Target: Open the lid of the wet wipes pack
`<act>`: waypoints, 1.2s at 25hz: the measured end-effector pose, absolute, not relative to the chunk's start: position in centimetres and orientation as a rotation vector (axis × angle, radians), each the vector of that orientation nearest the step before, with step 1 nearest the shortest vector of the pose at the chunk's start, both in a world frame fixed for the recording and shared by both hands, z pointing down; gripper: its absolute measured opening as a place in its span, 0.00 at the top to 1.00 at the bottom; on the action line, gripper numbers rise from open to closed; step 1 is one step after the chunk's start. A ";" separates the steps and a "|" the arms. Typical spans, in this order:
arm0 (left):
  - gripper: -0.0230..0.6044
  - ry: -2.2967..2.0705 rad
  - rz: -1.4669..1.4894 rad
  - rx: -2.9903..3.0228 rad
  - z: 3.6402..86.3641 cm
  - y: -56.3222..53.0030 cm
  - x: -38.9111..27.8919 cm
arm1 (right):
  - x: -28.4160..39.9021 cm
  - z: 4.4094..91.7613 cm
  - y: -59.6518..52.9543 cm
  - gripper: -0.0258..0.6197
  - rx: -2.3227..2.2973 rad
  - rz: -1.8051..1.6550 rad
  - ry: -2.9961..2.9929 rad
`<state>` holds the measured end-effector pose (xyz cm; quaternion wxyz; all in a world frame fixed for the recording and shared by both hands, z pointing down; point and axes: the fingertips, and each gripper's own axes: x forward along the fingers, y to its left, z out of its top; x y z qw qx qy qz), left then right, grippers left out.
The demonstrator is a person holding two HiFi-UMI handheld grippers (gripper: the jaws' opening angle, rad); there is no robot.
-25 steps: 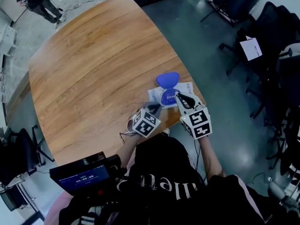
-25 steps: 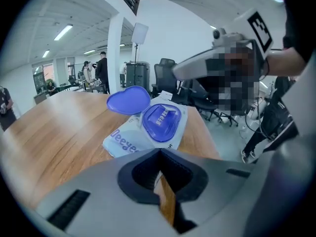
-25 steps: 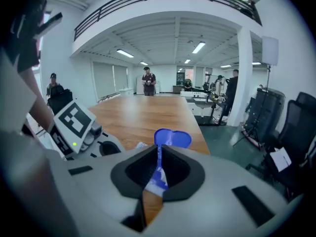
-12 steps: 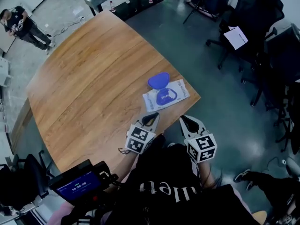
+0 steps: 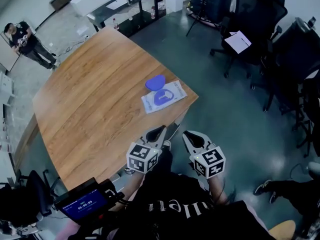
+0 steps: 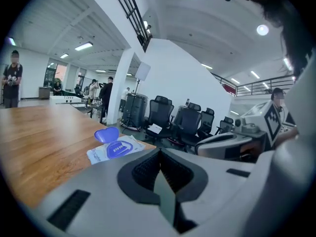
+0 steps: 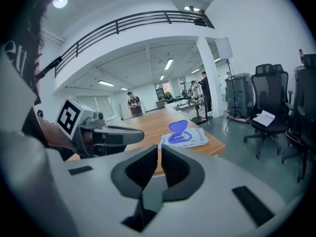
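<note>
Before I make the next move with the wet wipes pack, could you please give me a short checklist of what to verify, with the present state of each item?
1. The lid of the wet wipes pack is open: ok, it stands up from the pack.
2. The left tongs are empty: ok, shut on nothing.
3. The right tongs are empty: ok, shut on nothing.
4. Both tongs are apart from the pack: ok, held off the table.
5. The pack lies fully on the table: ok, but near its edge.
6. A wipe is ready in the opening: cannot tell, too small.
</note>
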<state>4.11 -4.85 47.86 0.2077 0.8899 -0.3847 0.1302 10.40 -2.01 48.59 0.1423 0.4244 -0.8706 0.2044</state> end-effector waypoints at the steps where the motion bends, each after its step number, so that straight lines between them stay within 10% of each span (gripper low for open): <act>1: 0.96 -1.089 0.345 2.471 47.8 -3.6 4.3 | 10.7 48.4 -0.7 0.92 1.215 0.587 -2.521; 30: 0.96 -1.267 0.245 2.415 44.7 15.6 2.0 | 8.6 46.4 17.2 0.92 1.130 0.628 -2.667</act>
